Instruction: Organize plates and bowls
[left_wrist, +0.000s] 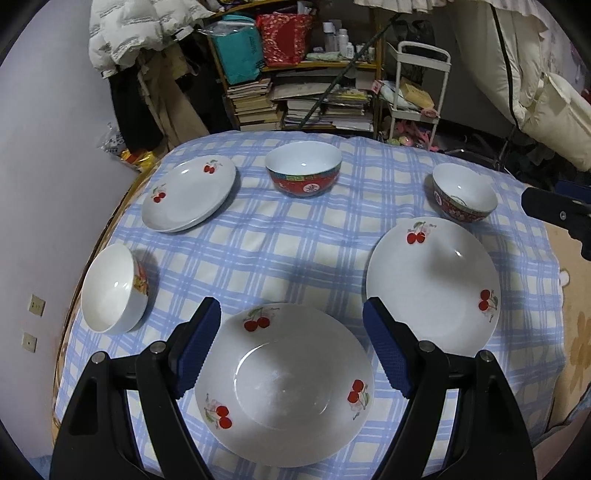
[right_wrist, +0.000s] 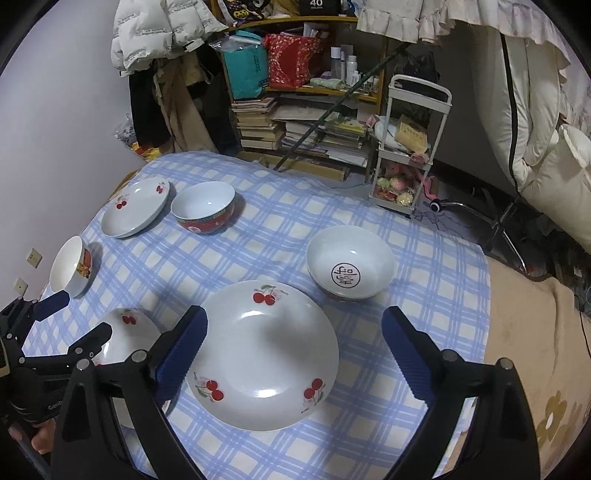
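Three white cherry plates and three bowls sit on a blue checked tablecloth (left_wrist: 295, 240). My left gripper (left_wrist: 291, 347) is open above the near plate (left_wrist: 284, 384). A second plate (left_wrist: 432, 284) lies right, a third (left_wrist: 190, 192) far left. A red bowl (left_wrist: 303, 168) stands at the back, another (left_wrist: 463, 192) back right, a white bowl (left_wrist: 114, 288) at the left edge. My right gripper (right_wrist: 291, 354) is open over the right plate (right_wrist: 262, 354); the bowl with a round mark (right_wrist: 349, 262) is beyond it. The left gripper (right_wrist: 70, 321) shows at lower left.
A bookshelf (left_wrist: 295, 92) with stacked books and bags stands behind the table. A white trolley (right_wrist: 406, 147) stands at the back right. A wall (left_wrist: 44, 147) runs along the left. A flowered blanket (right_wrist: 535, 369) lies to the right of the cloth.
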